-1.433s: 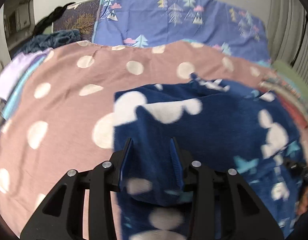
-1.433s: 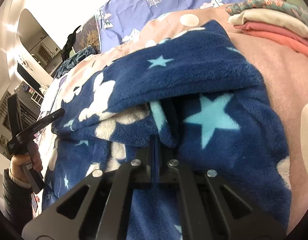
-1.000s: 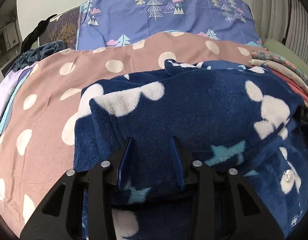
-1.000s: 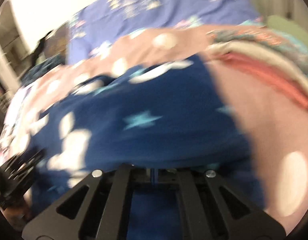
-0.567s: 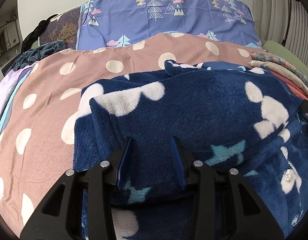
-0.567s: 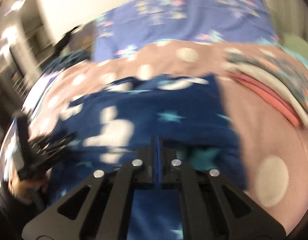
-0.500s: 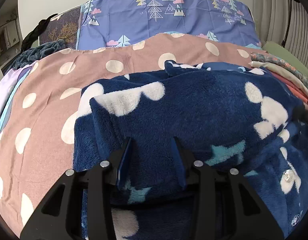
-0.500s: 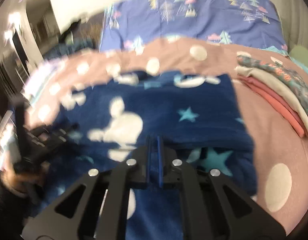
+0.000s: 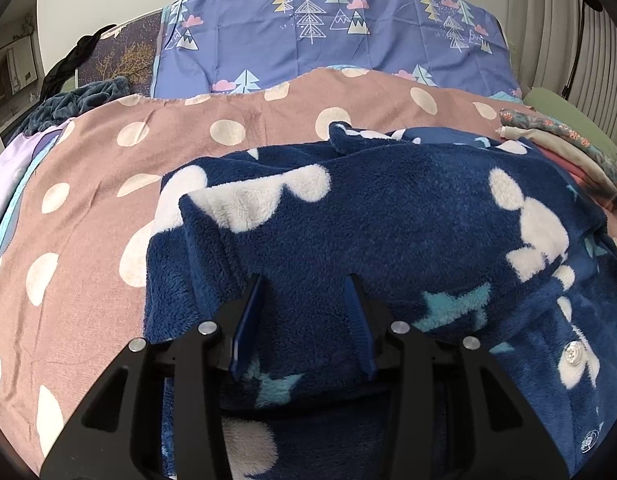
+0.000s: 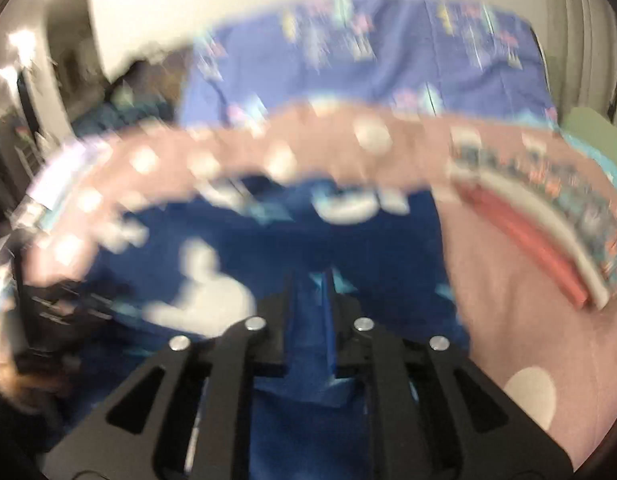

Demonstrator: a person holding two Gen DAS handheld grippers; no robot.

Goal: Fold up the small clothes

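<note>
A navy fleece garment [image 9: 388,232] with white mouse shapes and light blue stars lies folded over on a pink spotted bedspread [image 9: 88,208]. My left gripper [image 9: 306,280] is open, its fingers resting on the garment's near fold without pinching it. In the blurred right wrist view the same garment [image 10: 268,264] lies ahead, and my right gripper [image 10: 308,276] is a little open above it, holding nothing. The left gripper [image 10: 68,300] shows at that view's left edge.
A stack of folded clothes [image 9: 568,148] lies at the right, also in the right wrist view [image 10: 548,232]. A blue tree-print pillow [image 9: 328,36] stands at the back. Dark and lilac clothes [image 9: 68,100] lie at the far left.
My right gripper let go of the garment's edge, opened slightly and pulled back and up. The fold settled onto the garment. My left gripper stayed open and nearly still.
</note>
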